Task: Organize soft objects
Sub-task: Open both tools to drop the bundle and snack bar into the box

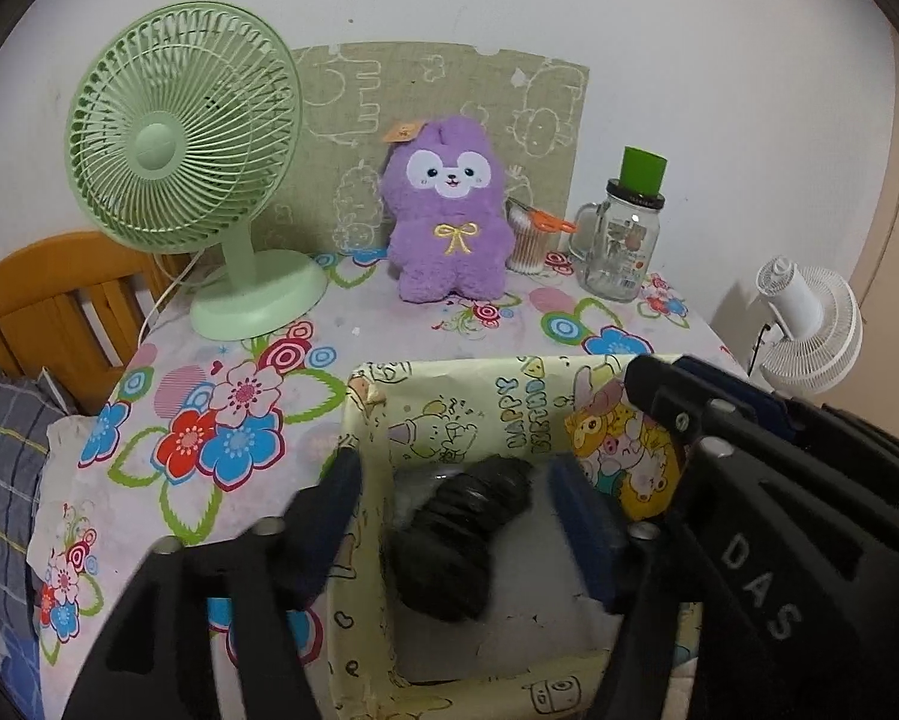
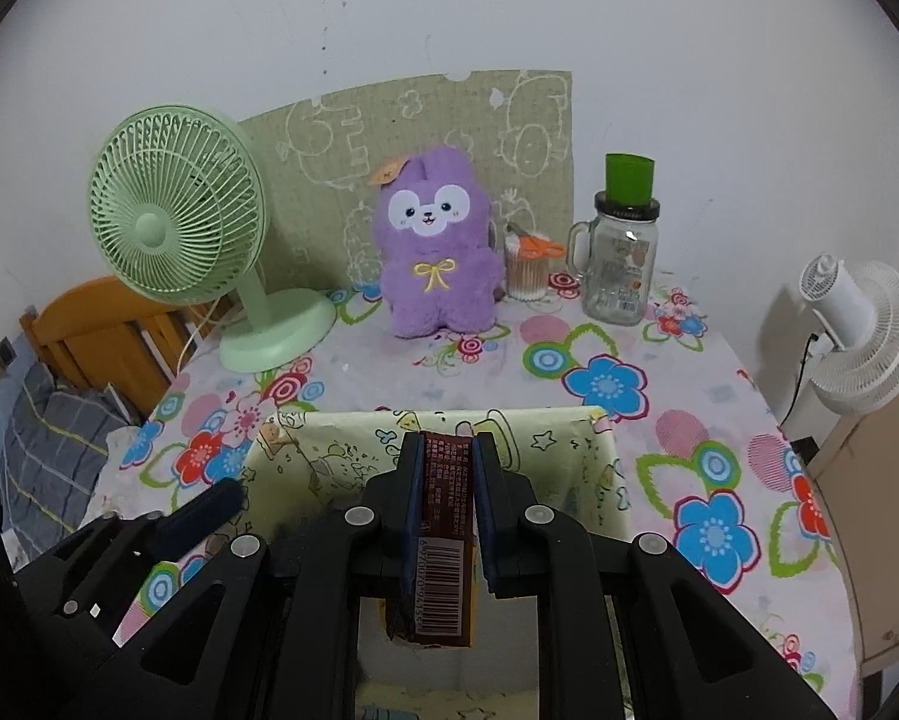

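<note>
Black soft roll (image 1: 458,540) in box (image 1: 362,480), between parted left gripper (image 1: 455,498) fingers.

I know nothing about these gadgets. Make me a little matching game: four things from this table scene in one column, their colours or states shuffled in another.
1 desk fan
2 plush rabbit
3 right gripper
4 left gripper

a purple
b open above a black thing in the box
c pale green
d shut on a brown packet

Pairs: 1-c, 2-a, 3-d, 4-b
</note>
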The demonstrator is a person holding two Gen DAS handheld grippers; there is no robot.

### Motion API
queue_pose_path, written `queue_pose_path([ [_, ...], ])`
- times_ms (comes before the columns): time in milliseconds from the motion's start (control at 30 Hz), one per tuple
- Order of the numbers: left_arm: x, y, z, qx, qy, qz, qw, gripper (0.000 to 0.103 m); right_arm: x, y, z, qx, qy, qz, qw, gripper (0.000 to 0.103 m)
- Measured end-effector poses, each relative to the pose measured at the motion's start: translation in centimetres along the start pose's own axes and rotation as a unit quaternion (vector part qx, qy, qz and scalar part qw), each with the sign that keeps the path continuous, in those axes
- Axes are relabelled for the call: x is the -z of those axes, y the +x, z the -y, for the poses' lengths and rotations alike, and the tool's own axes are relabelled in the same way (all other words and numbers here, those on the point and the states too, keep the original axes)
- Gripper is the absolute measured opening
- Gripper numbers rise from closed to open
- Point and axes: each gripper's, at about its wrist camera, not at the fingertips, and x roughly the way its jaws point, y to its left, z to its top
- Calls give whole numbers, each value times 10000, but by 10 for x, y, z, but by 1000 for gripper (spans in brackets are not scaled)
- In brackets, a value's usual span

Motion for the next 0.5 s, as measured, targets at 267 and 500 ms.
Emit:
queue_pose_path([
  [267,-2,-9,-1,40,22,116,9999,93,-1,-1,-7,190,-200,114,9996,90],
  [500,-3,-37,5,-128,127,318,9993,98,1,-26,-3,212,-109,174,9996,95],
])
